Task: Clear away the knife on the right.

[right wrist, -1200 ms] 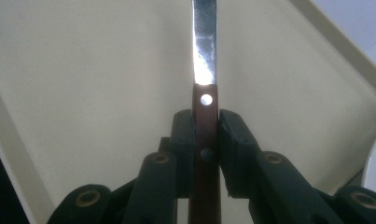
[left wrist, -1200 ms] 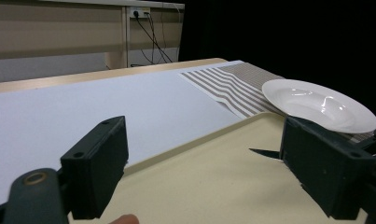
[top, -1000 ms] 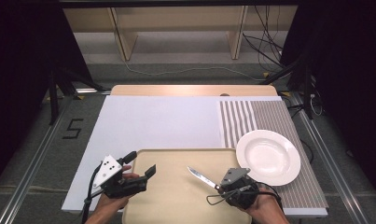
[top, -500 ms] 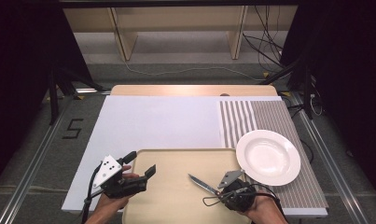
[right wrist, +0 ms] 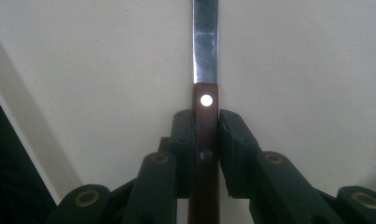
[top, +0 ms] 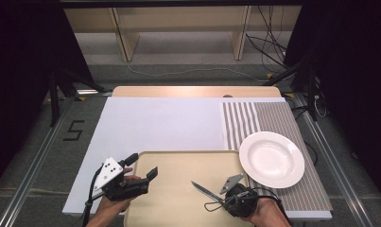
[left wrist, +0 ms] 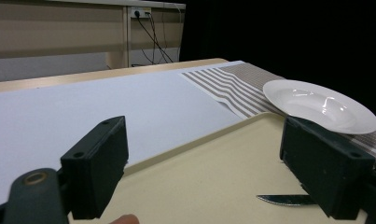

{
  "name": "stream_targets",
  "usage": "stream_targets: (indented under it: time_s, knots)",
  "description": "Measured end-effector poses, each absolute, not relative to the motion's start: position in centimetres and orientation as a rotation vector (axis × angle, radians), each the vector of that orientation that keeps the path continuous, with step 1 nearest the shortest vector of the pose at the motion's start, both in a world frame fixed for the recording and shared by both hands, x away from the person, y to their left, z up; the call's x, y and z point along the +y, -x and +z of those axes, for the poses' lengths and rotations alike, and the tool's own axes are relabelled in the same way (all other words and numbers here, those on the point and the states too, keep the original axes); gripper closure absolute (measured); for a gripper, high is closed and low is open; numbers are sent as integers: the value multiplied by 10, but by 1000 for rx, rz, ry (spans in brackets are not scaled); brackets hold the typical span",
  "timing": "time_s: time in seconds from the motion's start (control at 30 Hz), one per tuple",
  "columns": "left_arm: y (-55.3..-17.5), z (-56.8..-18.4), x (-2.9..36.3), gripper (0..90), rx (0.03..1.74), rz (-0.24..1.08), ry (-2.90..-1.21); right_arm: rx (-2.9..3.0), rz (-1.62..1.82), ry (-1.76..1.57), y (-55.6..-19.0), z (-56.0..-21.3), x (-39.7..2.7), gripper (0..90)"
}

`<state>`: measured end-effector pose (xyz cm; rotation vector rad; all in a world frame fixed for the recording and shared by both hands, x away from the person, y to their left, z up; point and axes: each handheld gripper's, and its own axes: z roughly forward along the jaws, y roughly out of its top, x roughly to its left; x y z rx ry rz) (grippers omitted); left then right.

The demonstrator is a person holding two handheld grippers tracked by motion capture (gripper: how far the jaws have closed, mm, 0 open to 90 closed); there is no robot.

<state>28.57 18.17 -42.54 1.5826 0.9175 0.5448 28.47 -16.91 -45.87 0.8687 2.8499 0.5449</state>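
A knife with a brown riveted handle and steel blade [right wrist: 205, 42] lies between the jaws of my right gripper [right wrist: 205, 122], which is shut on the handle. From above, the right gripper [top: 226, 198] sits over the near right part of the cream tray [top: 178, 165], and the knife blade [top: 204, 190] points up and left over the tray. My left gripper [top: 142, 164] hovers at the tray's left rim, open with nothing between its jaws. In the left gripper view its jaws stand wide apart [left wrist: 209, 172], with the blade tip [left wrist: 283, 199] low at the right.
A white plate [top: 272, 159] rests on the striped mat [top: 264, 118] to the right of the tray, overlapping the tray's corner. A white sheet [top: 160, 123] covers the table beyond the tray. Shelving and cables stand behind the far edge.
My right gripper has drawn slightly toward the near edge, carrying the knife with it. The left gripper has stayed in place.
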Motion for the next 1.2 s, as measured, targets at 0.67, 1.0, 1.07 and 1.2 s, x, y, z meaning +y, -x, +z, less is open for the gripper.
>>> stream_targets:
  time_s: [0.67,1.0,1.07,1.2]
  knots:
    - [-286,-426,181,150,914,549,-1592,2772,891,-662,-285,-444,-165,745]
    - [-286,-427,182,150,914,550,-1593,2829,760,-515,-283,-462,-147,900]
    - [-286,-427,182,150,917,549,-1591,2832,740,-515,-284,-464,-146,900]
    - [-286,-427,182,151,915,552,-1593,2840,721,-512,-284,-467,-144,900]
